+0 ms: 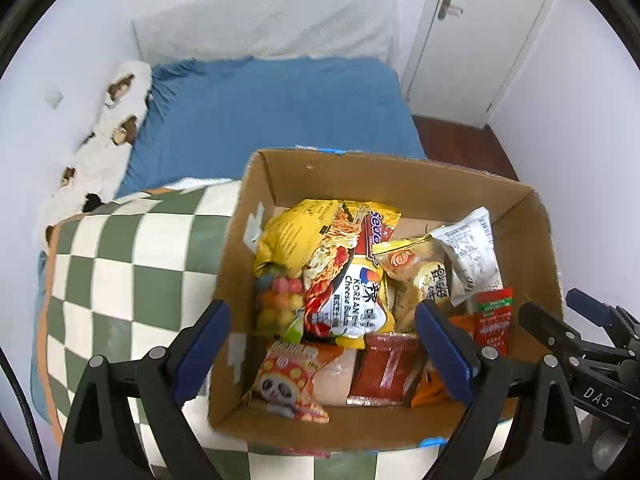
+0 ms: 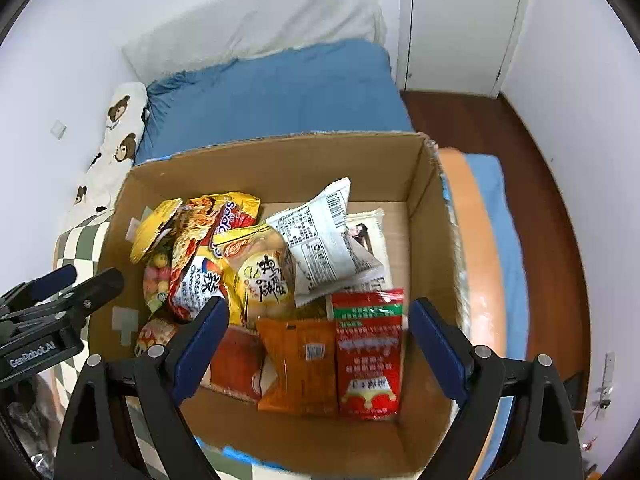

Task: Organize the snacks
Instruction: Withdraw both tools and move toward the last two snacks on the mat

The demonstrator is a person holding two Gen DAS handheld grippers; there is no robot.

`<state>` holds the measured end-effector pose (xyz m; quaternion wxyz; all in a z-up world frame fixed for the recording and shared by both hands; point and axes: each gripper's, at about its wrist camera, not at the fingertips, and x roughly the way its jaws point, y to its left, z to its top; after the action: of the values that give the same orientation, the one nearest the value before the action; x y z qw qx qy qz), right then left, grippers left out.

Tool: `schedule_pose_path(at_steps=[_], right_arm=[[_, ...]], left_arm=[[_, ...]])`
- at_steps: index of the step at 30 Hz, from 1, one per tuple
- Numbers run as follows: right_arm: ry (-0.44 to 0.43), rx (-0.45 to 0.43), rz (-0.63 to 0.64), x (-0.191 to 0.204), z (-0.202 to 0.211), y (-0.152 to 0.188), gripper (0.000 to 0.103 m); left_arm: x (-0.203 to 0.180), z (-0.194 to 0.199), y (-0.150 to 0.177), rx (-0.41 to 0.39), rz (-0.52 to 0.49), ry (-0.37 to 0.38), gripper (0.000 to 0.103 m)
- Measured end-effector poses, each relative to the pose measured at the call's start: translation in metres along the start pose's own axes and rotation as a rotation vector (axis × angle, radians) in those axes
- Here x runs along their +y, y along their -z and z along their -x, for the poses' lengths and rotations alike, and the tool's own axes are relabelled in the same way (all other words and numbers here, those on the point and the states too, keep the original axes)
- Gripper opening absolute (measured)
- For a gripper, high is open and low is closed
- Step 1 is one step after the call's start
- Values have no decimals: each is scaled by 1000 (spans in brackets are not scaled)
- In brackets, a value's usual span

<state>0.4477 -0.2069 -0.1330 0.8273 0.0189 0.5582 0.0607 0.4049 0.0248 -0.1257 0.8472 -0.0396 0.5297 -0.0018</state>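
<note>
Both grippers hang over the open cardboard box (image 2: 280,160), pointing steeply down with jaws spread wide and nothing between them: the left gripper (image 1: 324,344) above the box's left half, the right gripper (image 2: 320,340) above its right half. Inside lie the snacks: a yellow noodle packet (image 1: 344,264), a bag of coloured balls (image 1: 278,300), a white sachet (image 2: 320,244), an orange packet (image 2: 298,364) and a red packet (image 2: 368,352) side by side. The box rests on a green-checked cushion (image 1: 132,260) on a blue bed (image 1: 272,108).
</note>
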Motion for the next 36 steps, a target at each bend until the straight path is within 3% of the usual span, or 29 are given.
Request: schedule_pose_path(at_steps=[16, 20, 24, 29, 36], right_arm=[[-1, -199, 12, 13, 114, 79, 94], [-14, -228, 6, 16, 136, 92, 94], [-42, -227, -9, 18, 146, 107, 94], [-150, -94, -46, 21, 121, 149, 95], [-333, 266, -100, 57, 20, 243, 95]], left_arm=[[-6, 105, 69, -192, -31, -11, 94], [-8, 118, 80, -202, -36, -6, 94], [0, 118, 99, -162, -23, -5, 94], [25, 99, 145, -74, -24, -77, 94], [70, 35, 217, 155, -5, -209, 94]])
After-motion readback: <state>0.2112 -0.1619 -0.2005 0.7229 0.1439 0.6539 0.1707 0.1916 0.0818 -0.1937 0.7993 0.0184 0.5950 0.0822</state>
